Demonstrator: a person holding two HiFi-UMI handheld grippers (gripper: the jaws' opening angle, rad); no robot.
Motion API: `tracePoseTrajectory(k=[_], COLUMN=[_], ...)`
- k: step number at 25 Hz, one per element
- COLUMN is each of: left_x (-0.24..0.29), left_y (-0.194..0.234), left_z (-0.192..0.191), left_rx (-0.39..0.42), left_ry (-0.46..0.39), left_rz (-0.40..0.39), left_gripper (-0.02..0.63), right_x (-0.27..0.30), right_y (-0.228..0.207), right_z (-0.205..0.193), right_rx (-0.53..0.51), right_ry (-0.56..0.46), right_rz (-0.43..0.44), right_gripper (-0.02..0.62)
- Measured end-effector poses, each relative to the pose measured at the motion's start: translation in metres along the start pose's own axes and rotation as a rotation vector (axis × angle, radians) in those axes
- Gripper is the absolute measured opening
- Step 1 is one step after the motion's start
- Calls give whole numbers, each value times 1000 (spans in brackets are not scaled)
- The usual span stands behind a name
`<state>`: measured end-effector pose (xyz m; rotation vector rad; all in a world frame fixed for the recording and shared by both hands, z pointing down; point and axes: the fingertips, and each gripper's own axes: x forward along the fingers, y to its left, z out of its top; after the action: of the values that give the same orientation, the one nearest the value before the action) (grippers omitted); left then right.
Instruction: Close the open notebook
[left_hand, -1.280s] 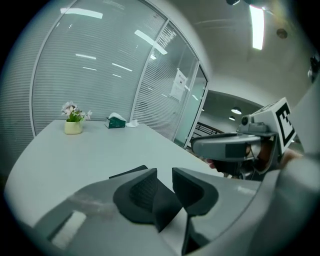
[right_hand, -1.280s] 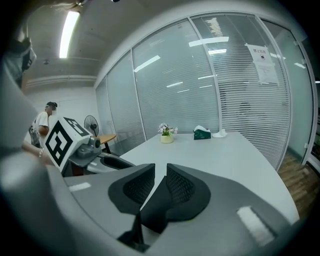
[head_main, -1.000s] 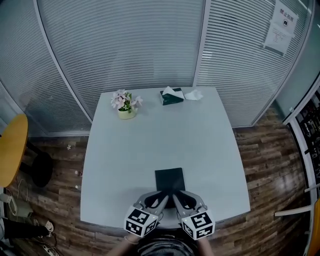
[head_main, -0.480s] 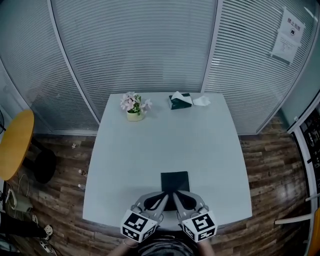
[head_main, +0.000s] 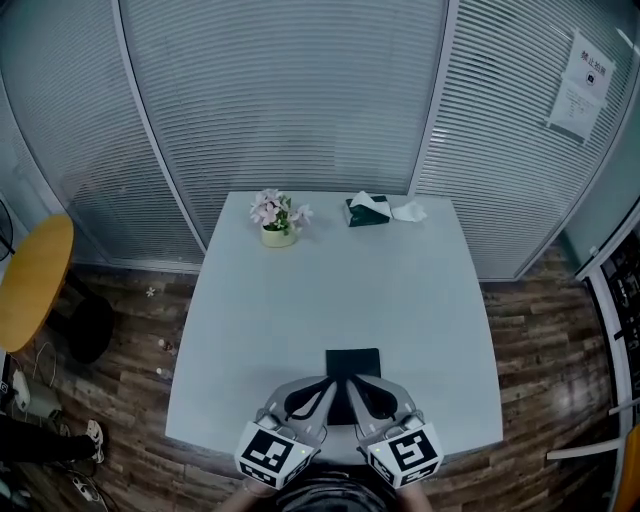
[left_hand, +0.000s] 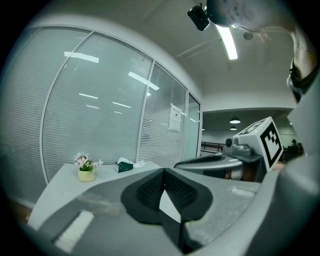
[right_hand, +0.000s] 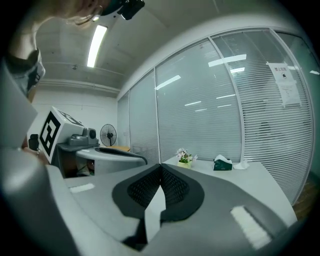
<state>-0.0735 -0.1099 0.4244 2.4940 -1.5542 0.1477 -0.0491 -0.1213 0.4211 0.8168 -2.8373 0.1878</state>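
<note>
Left claw (left_hand: 164, 171) just closed, apparently empty

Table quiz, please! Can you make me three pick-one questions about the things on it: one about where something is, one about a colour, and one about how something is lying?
1. Where on the table is the flower pot?
A. in the middle
B. at the far edge, left of the tissue box
C. at the near edge

2. What colour is the notebook?
A. dark
B. yellow
C. pink

3. How is the notebook lying?
A. open, pages showing
B. standing upright
C. closed, flat on the table

Answers:
1 B, the head view shows it at the far edge beside the tissue box.
2 A, its cover looks nearly black.
3 C, only one plain cover shows, no pages.
</note>
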Motion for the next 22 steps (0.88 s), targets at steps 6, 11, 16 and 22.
tracePoseTrajectory(k=[6, 11, 16, 22], left_x=[-5, -7, -8, -8], left_y=[-1, -1, -2, -5], left_z=[15, 20, 17, 20], left_rx=[21, -2, -9, -17], left_ry=[-33, -51, -46, -40], left_rz=[19, 23, 26, 23], left_gripper=[5, 5, 5, 5], right_x=[-3, -2, -3, -6], right_y=[6, 9, 10, 12], right_z=[16, 19, 17, 16], right_rx=[-16, -21, -20, -27], right_ry=[-34, -35, -34, -19], right_rz=[6, 11, 15, 23], right_gripper=[2, 2, 2, 2])
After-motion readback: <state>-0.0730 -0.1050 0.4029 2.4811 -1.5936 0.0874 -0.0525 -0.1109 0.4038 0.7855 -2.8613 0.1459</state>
